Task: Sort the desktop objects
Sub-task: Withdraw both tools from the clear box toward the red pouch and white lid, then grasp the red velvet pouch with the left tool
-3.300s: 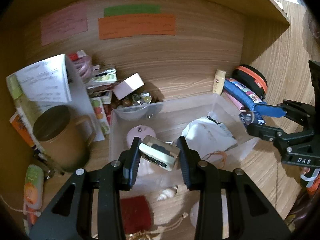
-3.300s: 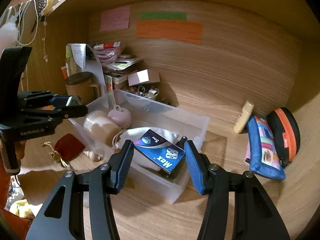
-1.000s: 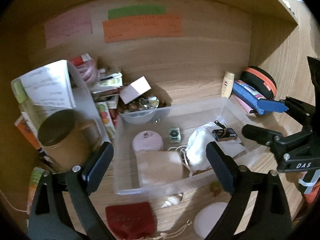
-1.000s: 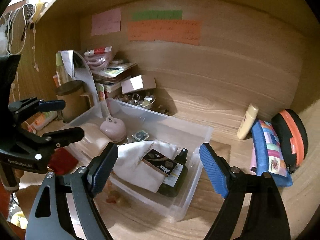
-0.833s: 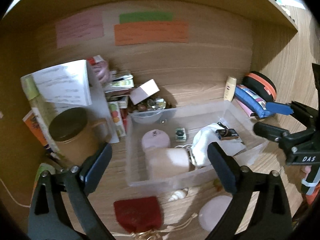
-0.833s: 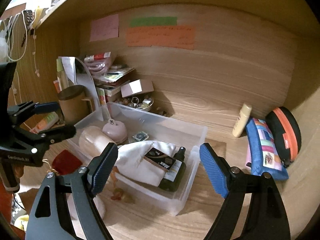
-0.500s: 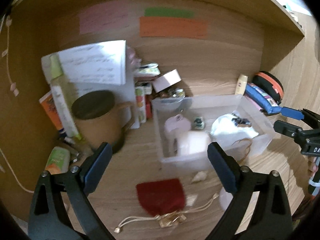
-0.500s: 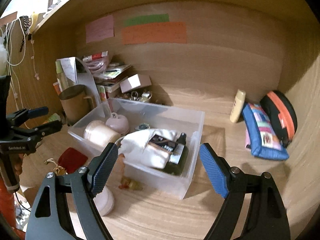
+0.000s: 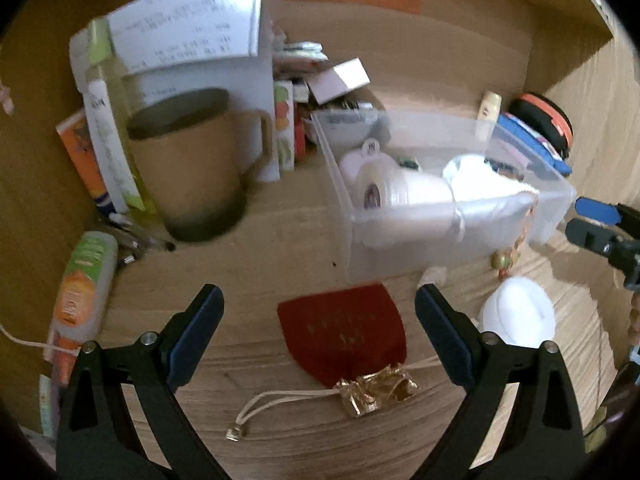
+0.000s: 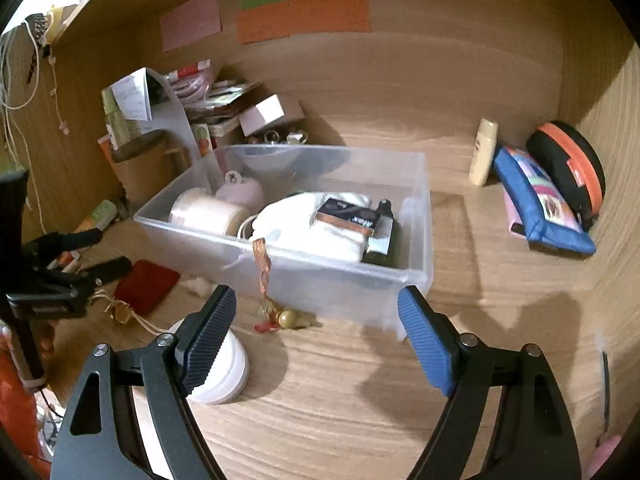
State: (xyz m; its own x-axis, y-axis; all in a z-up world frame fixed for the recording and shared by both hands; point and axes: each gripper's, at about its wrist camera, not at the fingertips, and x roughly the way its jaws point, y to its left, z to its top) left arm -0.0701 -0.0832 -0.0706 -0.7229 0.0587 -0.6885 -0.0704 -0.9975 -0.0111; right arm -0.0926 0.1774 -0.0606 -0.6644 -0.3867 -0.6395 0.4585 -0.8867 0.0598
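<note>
- Left hand-held gripper: jaws wide apart, nothing clamped, hanging over the red pouch, which lies flat on the tabletop in the gap between the fingers without touching them.
- Pouch's gold-trimmed mouth and cream drawstring trail toward the front edge.
- Right hand-held gripper: jaws apart, empty, in front of the clear bin, angled down at bare wood.
- White round jar sits on the tabletop by the right gripper's left finger, partly hidden behind it; contact cannot be told.
- Small gold trinket lies just in front of the bin's front wall.
- Bin in the middle holds a ribbon spool, a pink round case, a white cloth bag, a dark card box on that bag, and a dark bottle.
- Brown mug stands left of the bin; orange-green tube lies near the left edge.
- Blue pencil case, black-and-orange case and cream bottle are at the back right corner.
</note>
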